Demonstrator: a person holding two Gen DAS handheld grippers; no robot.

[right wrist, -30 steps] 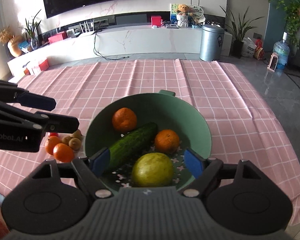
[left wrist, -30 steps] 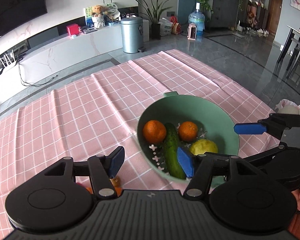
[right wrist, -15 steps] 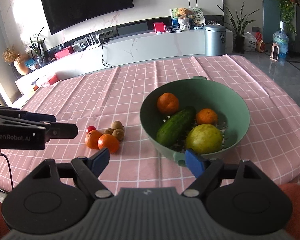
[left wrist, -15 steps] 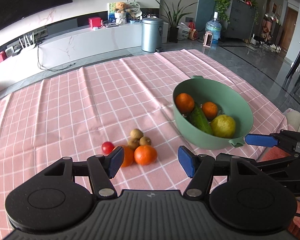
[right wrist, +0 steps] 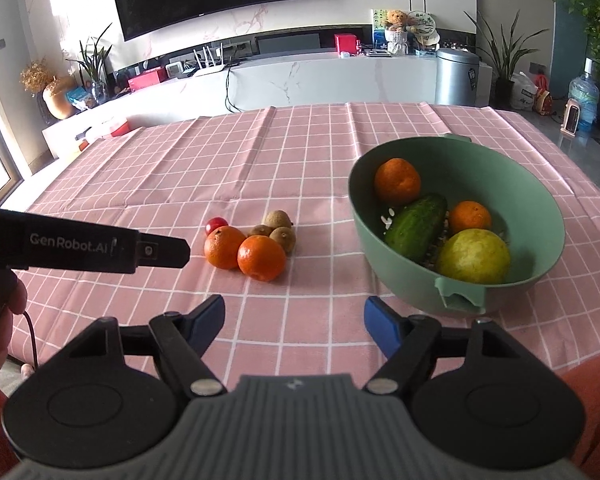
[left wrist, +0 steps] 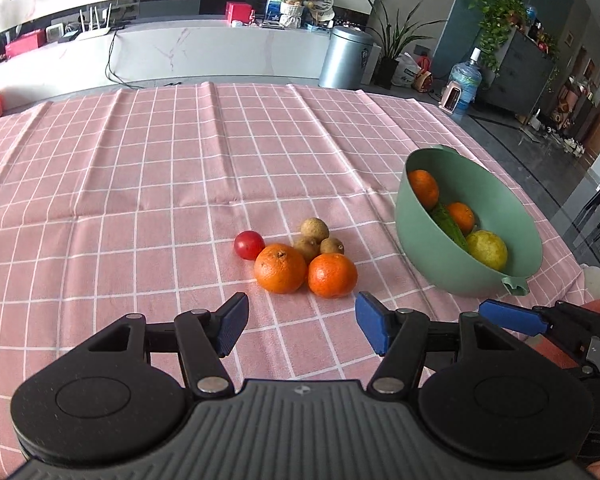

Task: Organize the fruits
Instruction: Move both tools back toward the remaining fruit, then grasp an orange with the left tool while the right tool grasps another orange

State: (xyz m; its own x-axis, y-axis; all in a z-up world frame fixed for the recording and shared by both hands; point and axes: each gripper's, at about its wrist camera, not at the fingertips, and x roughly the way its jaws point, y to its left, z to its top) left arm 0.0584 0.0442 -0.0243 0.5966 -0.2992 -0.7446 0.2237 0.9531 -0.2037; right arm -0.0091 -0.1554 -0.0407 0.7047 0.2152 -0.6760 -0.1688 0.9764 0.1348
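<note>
Oranges (left wrist: pixel 280 268) near the left gripper (left wrist: pixel 300 326) look firm and round; grip across the middle. Both grippers' fingers stand apart, empty; the right gripper's (right wrist: pixel 294 326) were just closing slightly.

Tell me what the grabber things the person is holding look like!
Each gripper, left and right, is black with blue pads on its two fingers, round black discs and a ribbed grey body. The left one's side reads "GenRobot.AI" in white, and a thin black cable hangs from it.
</note>
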